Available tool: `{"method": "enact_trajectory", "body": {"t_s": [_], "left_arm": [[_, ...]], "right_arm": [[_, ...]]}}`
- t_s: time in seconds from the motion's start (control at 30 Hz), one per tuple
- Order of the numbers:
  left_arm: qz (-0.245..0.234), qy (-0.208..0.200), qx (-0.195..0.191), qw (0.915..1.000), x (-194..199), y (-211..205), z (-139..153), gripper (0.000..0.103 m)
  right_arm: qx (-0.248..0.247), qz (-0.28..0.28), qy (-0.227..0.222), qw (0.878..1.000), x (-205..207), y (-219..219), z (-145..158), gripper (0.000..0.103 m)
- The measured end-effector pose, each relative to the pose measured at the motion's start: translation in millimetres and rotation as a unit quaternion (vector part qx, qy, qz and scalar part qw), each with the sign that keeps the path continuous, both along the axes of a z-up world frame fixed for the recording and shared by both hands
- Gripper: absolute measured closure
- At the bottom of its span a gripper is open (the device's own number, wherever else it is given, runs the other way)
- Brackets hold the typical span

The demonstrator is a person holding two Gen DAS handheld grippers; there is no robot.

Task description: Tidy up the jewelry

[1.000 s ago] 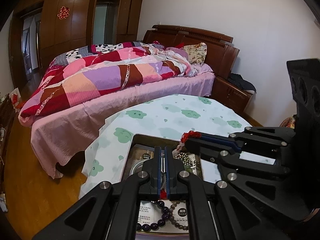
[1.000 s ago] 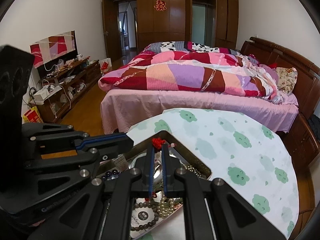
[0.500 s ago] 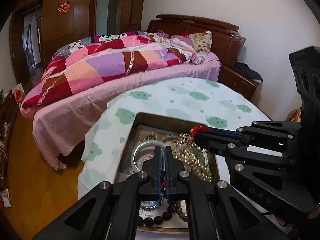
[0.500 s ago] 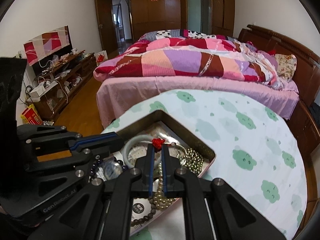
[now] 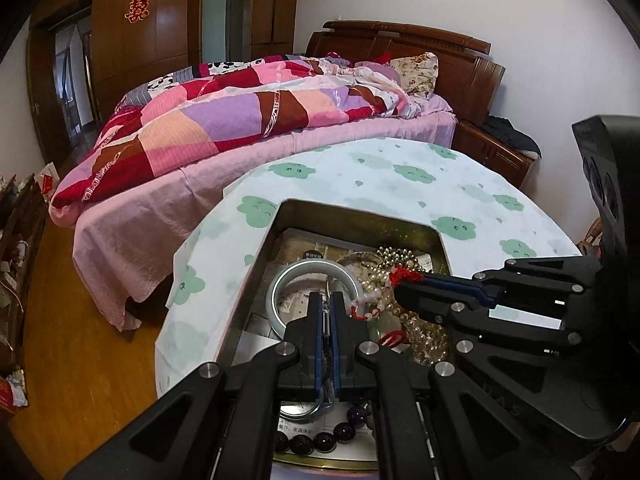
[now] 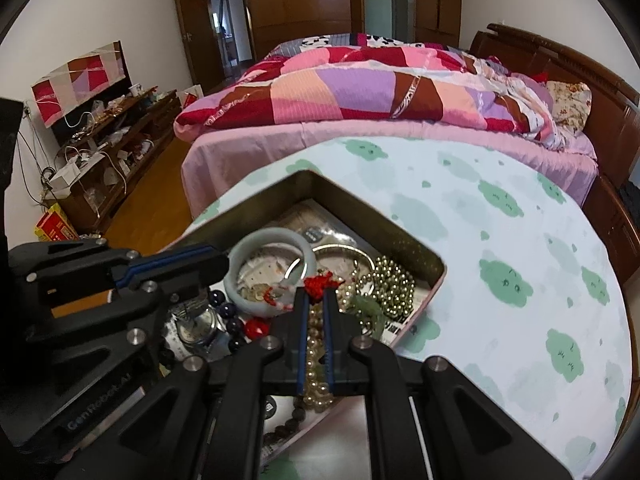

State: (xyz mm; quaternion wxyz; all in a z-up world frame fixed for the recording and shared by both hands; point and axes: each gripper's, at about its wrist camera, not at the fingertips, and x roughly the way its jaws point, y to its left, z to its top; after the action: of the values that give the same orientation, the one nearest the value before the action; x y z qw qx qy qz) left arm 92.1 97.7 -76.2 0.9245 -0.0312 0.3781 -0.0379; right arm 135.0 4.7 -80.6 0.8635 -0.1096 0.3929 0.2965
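The left gripper (image 5: 328,312) is nearly shut, with only a thin slit between its two blue pads, and something thin and silver sits in that slit; I cannot tell what it is. Right under it lie a small round watch (image 6: 199,326) and a string of dark purple beads (image 5: 320,440). The right gripper (image 6: 315,298) is narrow too, and its tips pinch a red knot (image 6: 318,282) on a cord. A strand of cream pearls (image 6: 316,360) runs along under its pads. Both grippers hang low over an open metal tin (image 6: 436,268) full of jewelry. The tin sits near the counter's close edge, with one corner pointing toward the bed. Just past the left gripper's tips, a pale green bangle (image 5: 312,270) lies flat in the tin. A pile of shiny gold beads (image 6: 388,284) rests by the tin's right wall, beside the right gripper. The counter (image 6: 520,240) has a white cloth with green clouds. Farther away stands a bed (image 6: 360,132) with a pink sheet and a patchwork quilt (image 5: 240,120). Behind it are brown wooden wardrobes (image 5: 160,40).
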Motion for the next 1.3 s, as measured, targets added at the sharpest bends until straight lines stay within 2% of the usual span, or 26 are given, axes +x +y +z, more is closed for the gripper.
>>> {"method": "enact_trajectory", "body": {"t_s": [0.4,0.57,0.6,0.63,0.67,0.7,0.73,0.77,0.8,0.83,0.93,1.03,1.3], "left_arm": [[-0.002,0.006,-0.005,1.0,0.9,-3.1,-10.3,0.1],[0.005,0.001,-0.008,1.0,-2.1,-1.1,-9.4,0.096],[0.005,-0.001,-0.007,1.0,-4.2,-1.5,-6.5,0.091],[0.007,-0.005,-0.002,1.0,-7.9,-2.2,-1.9,0.087],[0.011,-0.01,0.004,0.9999,-11.0,-2.1,2.1,0.085],[0.017,-0.019,0.009,0.9996,-16.8,-2.5,10.2,0.074],[0.023,-0.029,0.008,0.9993,-22.4,-1.5,18.2,0.054],[0.027,-0.038,0.006,0.9989,-26.3,-0.2,23.6,0.042],[0.035,-0.061,0.002,0.9975,-36.2,1.6,34.1,0.023],[0.04,-0.078,-0.001,0.9962,-42.6,2.7,40.4,0.02],[0.054,-0.101,0.0,0.9934,-56.2,4.0,60.0,0.02],[0.076,-0.119,0.013,0.9899,-65.8,5.6,75.7,0.02],[0.098,-0.151,0.011,0.9837,-81.1,16.5,100.1,0.02]], "right_arm": [[-0.012,-0.002,0.002,1.0,-0.2,4.6,-8.2,0.094],[-0.012,0.0,0.002,1.0,-1.3,4.0,-8.2,0.092],[-0.012,0.001,-0.002,1.0,-2.9,3.2,-6.8,0.086],[-0.016,-0.003,-0.007,1.0,-5.6,1.0,-4.5,0.072],[-0.017,-0.008,-0.011,1.0,-7.2,-0.8,-2.0,0.067],[-0.011,-0.014,-0.016,1.0,-10.4,-7.2,2.3,0.059],[-0.001,-0.023,-0.019,1.0,-14.3,-15.5,7.6,0.055],[0.008,-0.031,-0.023,0.999,-17.3,-21.8,12.6,0.055],[0.015,-0.041,-0.027,0.999,-21.2,-29.6,18.3,0.052],[0.024,-0.05,-0.032,0.998,-26.4,-37.7,24.9,0.048],[0.043,-0.064,-0.053,0.996,-42.4,-51.7,43.8,0.035],[0.054,-0.067,-0.078,0.993,-58.4,-56.8,61.8,0.03],[0.062,-0.055,-0.107,0.991,-74.0,-50.0,77.2,0.028]]}}
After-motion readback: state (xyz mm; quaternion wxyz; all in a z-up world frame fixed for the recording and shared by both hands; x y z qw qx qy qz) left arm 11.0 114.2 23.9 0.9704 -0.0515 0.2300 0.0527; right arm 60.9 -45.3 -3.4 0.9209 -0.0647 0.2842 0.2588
